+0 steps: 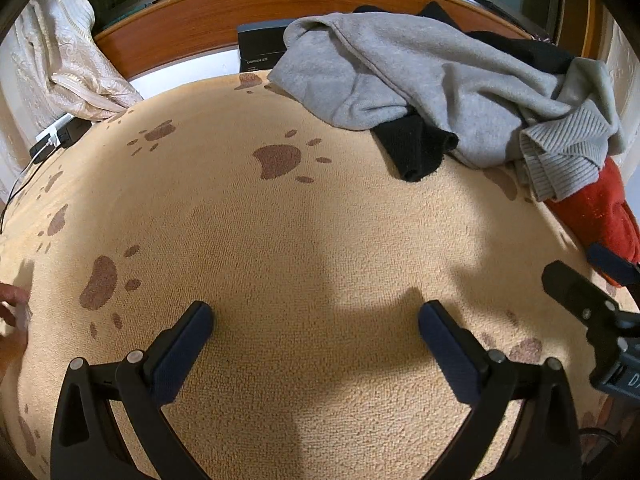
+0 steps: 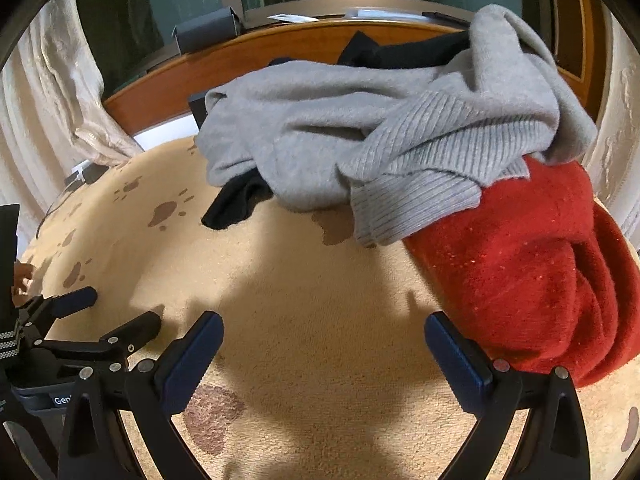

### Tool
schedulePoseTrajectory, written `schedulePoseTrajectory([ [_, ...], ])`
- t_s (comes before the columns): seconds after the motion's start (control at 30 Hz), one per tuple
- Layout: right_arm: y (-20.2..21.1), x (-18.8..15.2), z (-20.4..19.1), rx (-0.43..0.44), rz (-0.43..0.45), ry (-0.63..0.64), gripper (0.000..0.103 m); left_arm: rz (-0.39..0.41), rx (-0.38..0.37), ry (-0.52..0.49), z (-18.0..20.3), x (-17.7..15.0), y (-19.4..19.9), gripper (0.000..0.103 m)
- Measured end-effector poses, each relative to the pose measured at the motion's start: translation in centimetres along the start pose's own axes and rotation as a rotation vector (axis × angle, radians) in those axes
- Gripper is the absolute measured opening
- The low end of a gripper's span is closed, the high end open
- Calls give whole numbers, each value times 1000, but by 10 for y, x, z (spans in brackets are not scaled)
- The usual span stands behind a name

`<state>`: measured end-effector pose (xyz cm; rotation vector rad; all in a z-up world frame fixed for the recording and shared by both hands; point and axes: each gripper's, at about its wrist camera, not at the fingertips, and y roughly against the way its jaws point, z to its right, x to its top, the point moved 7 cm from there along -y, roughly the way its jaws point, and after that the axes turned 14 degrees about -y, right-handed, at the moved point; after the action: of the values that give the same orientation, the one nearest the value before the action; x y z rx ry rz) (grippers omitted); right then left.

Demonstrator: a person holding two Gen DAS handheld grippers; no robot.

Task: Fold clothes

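Fuzzy grey sweater (image 2: pixel 320 128) with ribbed cuff, nubby red knit (image 2: pixel 520 272), looped matt blanket (image 1: pixel 300 240), glossy wooden headboard (image 1: pixel 192 24).

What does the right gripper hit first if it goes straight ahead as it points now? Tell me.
Probably the ribbed cuff of the grey sweater, which lies on the paw-print blanket ahead of the open right gripper. The red garment sits just right of that line. Depth is uncertain.

Paw-print blanket (image 1: pixel 304 248) — dark box (image 1: pixel 258 50) against wooden headboard (image 1: pixel 192 24).
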<state>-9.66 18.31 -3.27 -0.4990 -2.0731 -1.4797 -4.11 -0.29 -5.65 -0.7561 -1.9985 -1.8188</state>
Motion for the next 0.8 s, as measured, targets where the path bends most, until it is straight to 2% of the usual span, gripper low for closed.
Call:
schedulePoseTrajectory([
  [0.1, 10, -4, 1, -5, 8, -29, 102, 0, 0, 0, 0, 1, 1, 103],
  [0.63, 0, -9, -3, 20, -60, -39, 102, 0, 1, 0, 0, 3, -3, 103],
  [0.8, -8, -15, -7, -67, -84, 26, 102, 0, 5, 0, 0, 3, -3, 103],
])
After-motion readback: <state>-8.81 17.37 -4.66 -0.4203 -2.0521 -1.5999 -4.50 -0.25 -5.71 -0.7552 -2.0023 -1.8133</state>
